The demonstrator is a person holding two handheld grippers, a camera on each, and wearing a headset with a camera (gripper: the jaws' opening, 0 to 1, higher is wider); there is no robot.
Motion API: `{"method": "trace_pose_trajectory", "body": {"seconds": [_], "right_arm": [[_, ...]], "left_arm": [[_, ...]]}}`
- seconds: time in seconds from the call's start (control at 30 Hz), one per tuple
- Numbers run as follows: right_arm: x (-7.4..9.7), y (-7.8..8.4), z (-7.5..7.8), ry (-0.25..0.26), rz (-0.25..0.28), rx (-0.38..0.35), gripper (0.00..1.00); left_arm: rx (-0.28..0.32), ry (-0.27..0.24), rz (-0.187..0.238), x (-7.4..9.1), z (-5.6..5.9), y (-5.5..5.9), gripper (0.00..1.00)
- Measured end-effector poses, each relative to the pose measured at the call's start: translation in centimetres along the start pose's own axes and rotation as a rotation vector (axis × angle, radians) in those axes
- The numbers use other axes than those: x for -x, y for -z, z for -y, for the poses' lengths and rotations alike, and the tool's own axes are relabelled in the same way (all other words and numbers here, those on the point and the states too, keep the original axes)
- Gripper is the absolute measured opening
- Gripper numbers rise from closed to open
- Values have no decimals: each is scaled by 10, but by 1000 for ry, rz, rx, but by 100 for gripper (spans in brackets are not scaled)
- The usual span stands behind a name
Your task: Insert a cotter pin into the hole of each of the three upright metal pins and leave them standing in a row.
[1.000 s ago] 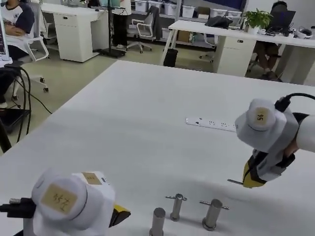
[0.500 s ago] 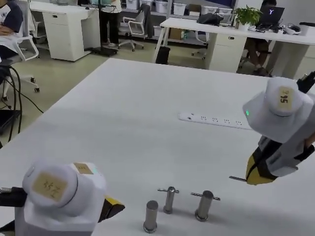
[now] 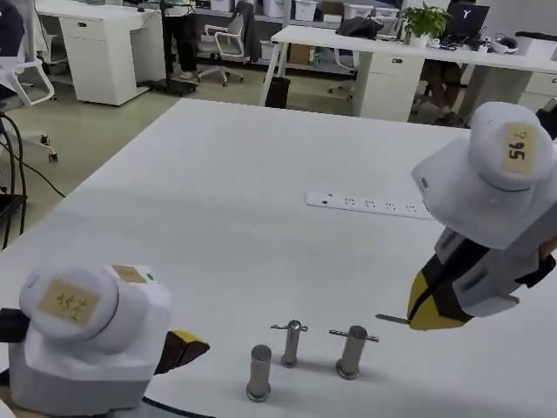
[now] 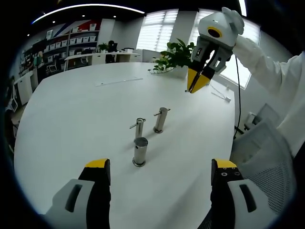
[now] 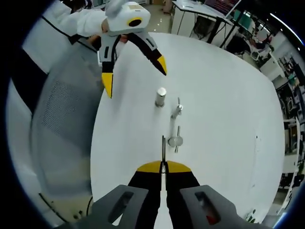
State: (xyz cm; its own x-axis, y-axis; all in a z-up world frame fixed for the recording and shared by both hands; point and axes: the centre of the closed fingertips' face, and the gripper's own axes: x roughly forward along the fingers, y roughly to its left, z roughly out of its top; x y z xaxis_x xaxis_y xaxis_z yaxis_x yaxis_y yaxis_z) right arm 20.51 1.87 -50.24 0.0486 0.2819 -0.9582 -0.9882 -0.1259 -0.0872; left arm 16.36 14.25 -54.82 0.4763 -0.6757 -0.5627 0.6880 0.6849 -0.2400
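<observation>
Three upright metal pins stand in a row near the table's front edge. The left pin (image 3: 258, 373) (image 4: 139, 151) (image 5: 160, 97) has no cotter pin through it. The middle pin (image 3: 291, 342) (image 4: 138, 128) (image 5: 177, 110) and the right pin (image 3: 352, 351) (image 4: 160, 119) (image 5: 175, 140) each carry one crosswise. My right gripper (image 3: 416, 319) (image 5: 163, 168) (image 4: 194, 86) hovers right of the row, shut on a thin cotter pin (image 3: 392, 320) (image 5: 163, 151) that sticks out toward the pins. My left gripper (image 3: 187, 348) (image 4: 159, 169) (image 5: 133, 71) is open, left of the row, with nothing between its fingers.
A white power strip (image 3: 370, 205) (image 4: 118, 81) lies across the middle of the white table (image 3: 226, 200). Desks, chairs and a potted plant (image 3: 424, 19) stand in the room behind. A mesh chair (image 5: 59, 124) sits by the table's near edge.
The head camera has shifted, so the whole scene sits a little differently. My right gripper with the cotter pin has come lower and nearer to the right pin. The left gripper stays open.
</observation>
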Motion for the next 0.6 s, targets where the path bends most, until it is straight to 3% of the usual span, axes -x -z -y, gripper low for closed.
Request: {"method": "trace_pose_trajectory", "body": {"seconds": [0.37,0.6], "right_arm": [[-10,-7,-25,-36,31,19,0],[-11,-9,-24,23,58,7,0]], "left_arm": [[6,-10,11,3,-4,-4,85],[17,-15,10,3,-6,0,83]]}}
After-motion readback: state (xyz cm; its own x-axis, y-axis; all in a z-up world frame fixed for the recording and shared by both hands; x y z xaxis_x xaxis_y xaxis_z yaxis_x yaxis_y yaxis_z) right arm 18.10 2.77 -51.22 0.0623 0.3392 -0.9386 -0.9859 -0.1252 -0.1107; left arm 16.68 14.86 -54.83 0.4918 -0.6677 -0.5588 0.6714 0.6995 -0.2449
